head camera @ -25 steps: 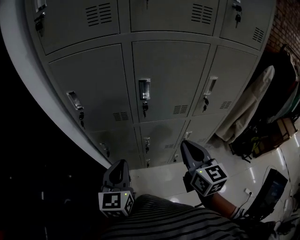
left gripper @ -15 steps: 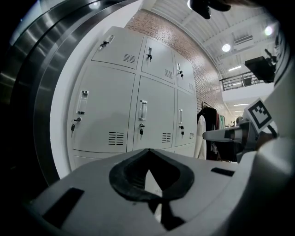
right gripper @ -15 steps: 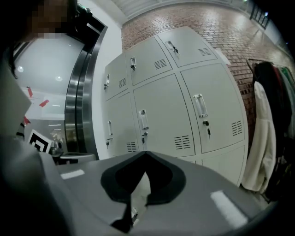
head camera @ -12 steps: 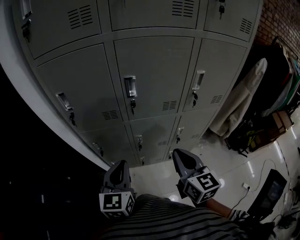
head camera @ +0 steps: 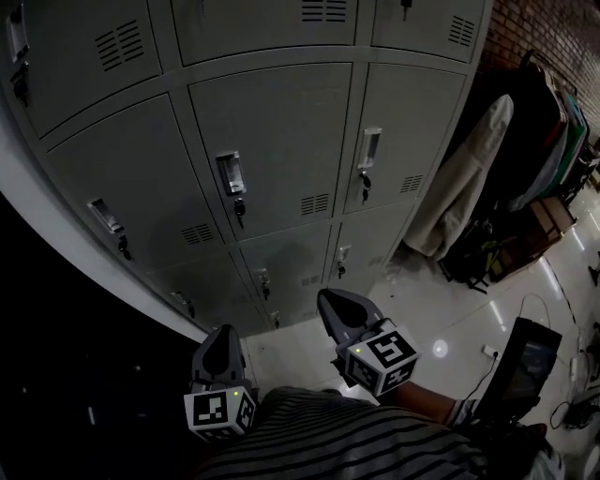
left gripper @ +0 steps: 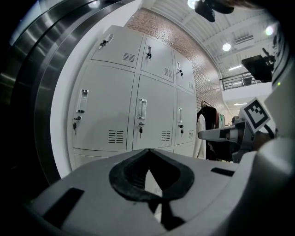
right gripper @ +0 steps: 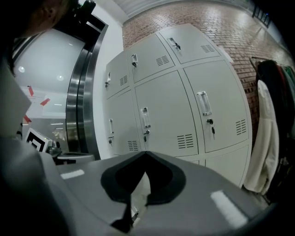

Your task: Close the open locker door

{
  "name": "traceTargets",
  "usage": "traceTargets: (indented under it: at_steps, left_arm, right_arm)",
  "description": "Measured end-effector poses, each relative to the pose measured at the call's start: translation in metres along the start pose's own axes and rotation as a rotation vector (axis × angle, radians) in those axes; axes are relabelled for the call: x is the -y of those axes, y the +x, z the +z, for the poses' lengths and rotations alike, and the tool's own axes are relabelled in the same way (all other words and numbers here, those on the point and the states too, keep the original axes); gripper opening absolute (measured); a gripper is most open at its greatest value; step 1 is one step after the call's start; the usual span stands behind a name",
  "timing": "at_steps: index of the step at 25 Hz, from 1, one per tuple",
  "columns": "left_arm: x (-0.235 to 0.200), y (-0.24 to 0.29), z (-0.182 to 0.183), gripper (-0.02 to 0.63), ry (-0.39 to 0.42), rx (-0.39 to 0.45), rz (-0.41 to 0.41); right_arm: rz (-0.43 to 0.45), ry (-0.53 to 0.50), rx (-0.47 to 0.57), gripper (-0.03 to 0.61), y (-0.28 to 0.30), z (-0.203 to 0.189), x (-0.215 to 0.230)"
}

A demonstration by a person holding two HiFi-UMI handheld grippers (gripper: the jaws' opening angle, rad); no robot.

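Note:
A bank of grey lockers (head camera: 272,141) fills the head view; every door I see lies flush, each with a handle and a key, and no open door shows. My left gripper (head camera: 222,330) is held low, away from the lockers, jaws shut with nothing in them. My right gripper (head camera: 325,296) is beside it, also shut on nothing and pointing at the bottom row. The left gripper view shows the shut left gripper (left gripper: 147,150) before the lockers (left gripper: 152,115), the right gripper (left gripper: 251,122) at its right. The right gripper view shows the shut right gripper (right gripper: 145,152) facing the lockers (right gripper: 166,115).
A pale coat (head camera: 464,178) and dark clothes hang on a rack right of the lockers, against a brick wall (head camera: 553,28). Bags (head camera: 487,258) lie on the glossy floor, with a dark screen (head camera: 520,361) and a cable. A curved steel column (head camera: 56,244) stands at the left.
The head view has swung right, so the lockers slid left and up and more of the coat rack shows. The right gripper has drifted left in view; both grippers stay shut.

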State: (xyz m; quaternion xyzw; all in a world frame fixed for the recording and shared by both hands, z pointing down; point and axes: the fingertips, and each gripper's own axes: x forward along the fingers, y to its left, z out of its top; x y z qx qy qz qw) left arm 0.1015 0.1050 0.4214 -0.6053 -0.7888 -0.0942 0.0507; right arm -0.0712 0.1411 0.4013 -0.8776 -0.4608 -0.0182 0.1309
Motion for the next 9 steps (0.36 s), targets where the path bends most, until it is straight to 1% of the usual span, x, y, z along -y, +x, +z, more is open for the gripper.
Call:
traceTargets:
  at_steps: [5,9]
  left_arm:
    - [-0.0005,0.0003,-0.0002,0.003,0.003,-0.007,0.0]
    - [-0.0027,-0.0052,-0.005,0.003,0.0,-0.013,0.014]
  right_arm:
    - [0.021,-0.009,-0.007,0.0,0.0026,0.0003,-0.005]
    - [0.04,0.001,-0.023,0.0,0.0038,-0.0069,-0.0104]
